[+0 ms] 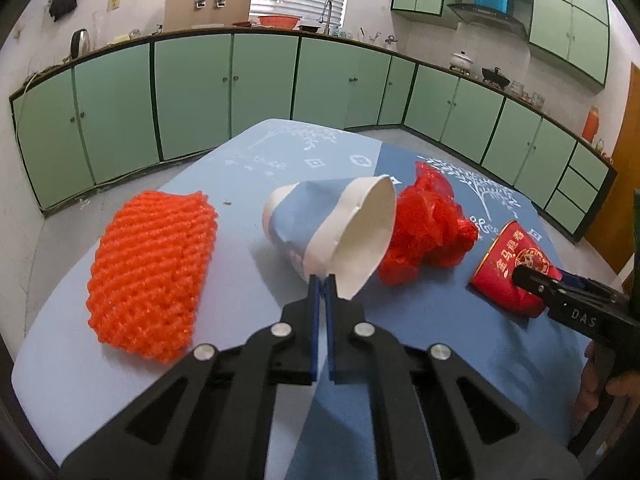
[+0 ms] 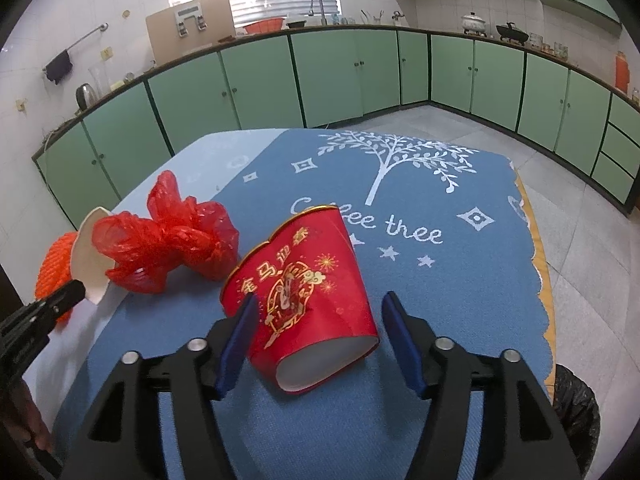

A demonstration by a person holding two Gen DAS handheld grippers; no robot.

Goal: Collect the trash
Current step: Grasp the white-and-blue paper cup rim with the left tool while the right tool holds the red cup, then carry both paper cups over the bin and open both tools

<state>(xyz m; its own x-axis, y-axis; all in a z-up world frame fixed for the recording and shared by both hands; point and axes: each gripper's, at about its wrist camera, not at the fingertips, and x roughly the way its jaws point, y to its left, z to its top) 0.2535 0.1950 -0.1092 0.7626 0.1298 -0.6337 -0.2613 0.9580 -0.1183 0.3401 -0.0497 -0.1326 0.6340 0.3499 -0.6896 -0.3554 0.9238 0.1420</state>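
Observation:
A blue-and-white paper cup (image 1: 320, 216) lies on its side on the blue tablecloth (image 1: 248, 184). My left gripper (image 1: 324, 280) is shut on the near edge of its rim. In the right wrist view the same cup's white rim (image 2: 90, 256) shows at the left with the left gripper's tip (image 2: 68, 296) on it. A red paper cup (image 2: 304, 264) with gold print lies on its side, mouth toward me. My right gripper (image 2: 320, 300) stands open around it, the right pad clear of the cup. The red cup (image 1: 508, 264) also shows at the right in the left wrist view.
A crumpled red plastic bag (image 1: 428, 232) lies between the two cups. An orange foam net (image 1: 152, 272) rests at the table's left. A bin lined with a black bag (image 2: 576, 408) stands below the table's right edge. Green cabinets (image 2: 260, 80) ring the room.

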